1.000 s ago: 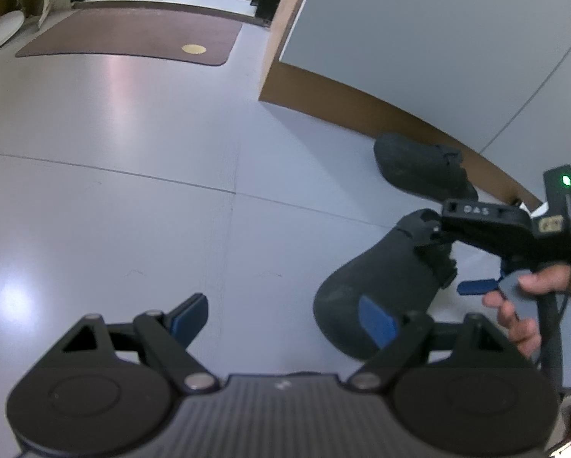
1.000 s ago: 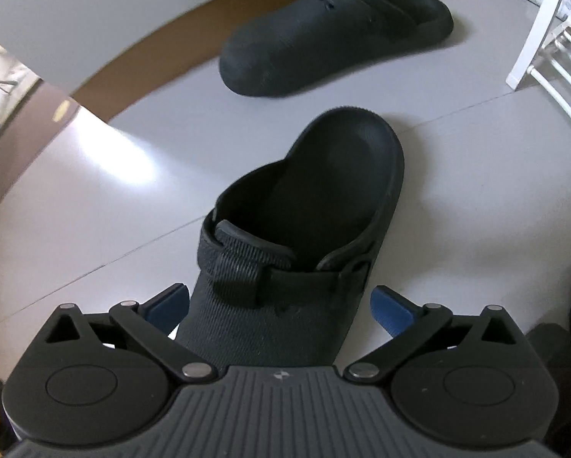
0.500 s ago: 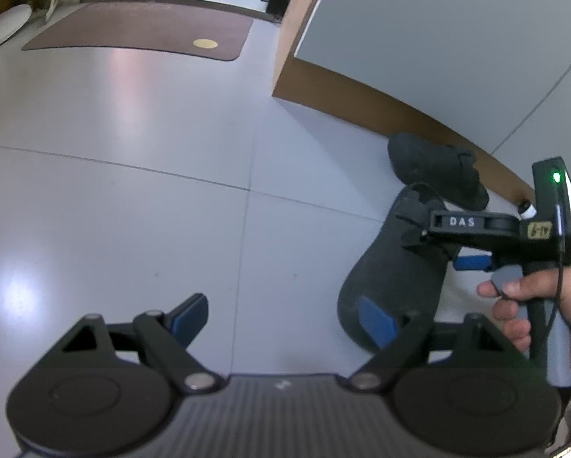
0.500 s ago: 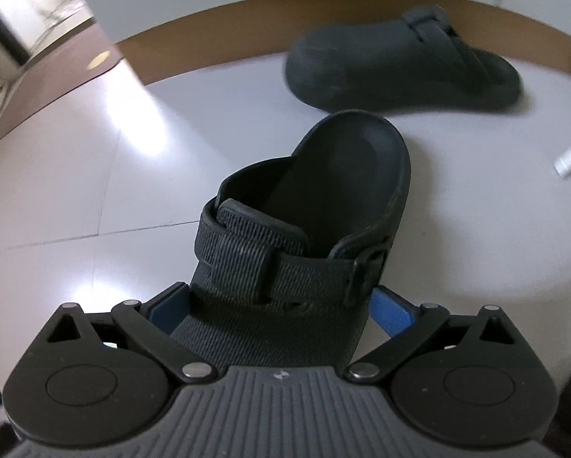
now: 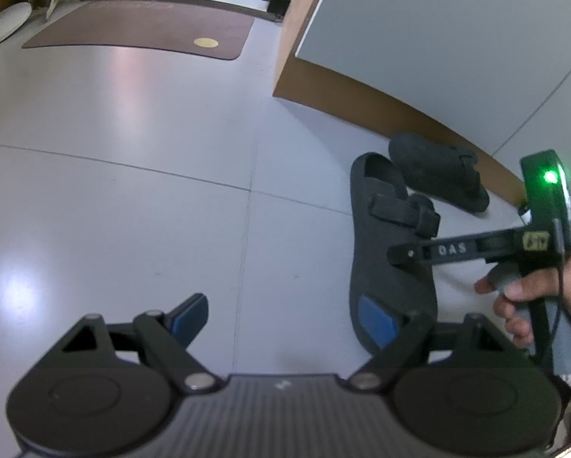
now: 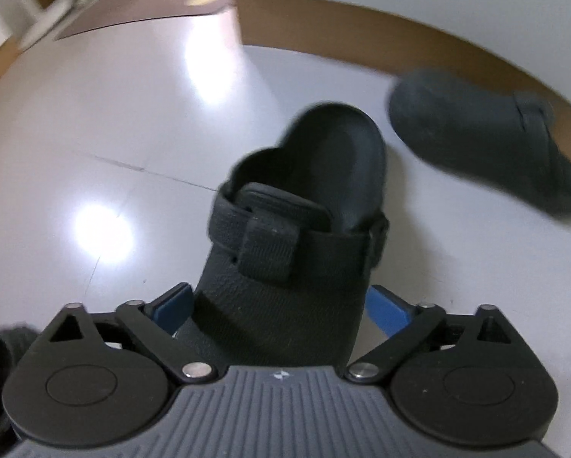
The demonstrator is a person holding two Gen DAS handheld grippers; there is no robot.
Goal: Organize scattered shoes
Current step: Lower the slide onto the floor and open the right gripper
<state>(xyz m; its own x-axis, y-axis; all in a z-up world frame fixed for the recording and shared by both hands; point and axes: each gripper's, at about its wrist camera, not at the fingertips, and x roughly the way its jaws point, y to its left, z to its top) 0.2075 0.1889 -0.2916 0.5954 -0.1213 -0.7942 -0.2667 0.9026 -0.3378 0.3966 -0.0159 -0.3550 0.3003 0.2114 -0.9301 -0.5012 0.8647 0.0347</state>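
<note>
Right wrist view: right gripper [image 6: 281, 305] clamps the toe of a black clog [image 6: 304, 236]; left gripper [image 5: 281, 316] hangs spread, empty, over the floor [image 5: 113, 210].

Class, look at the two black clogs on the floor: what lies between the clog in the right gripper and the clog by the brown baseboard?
Only bare grey floor separates the held clog from the second clog, seen in the right wrist view.

Right gripper [image 6: 281, 305] clamped on black clog [image 6: 304, 236] at the toe. Second clog [image 6: 480, 137] sits near the brown baseboard [image 6: 361, 26].
</note>
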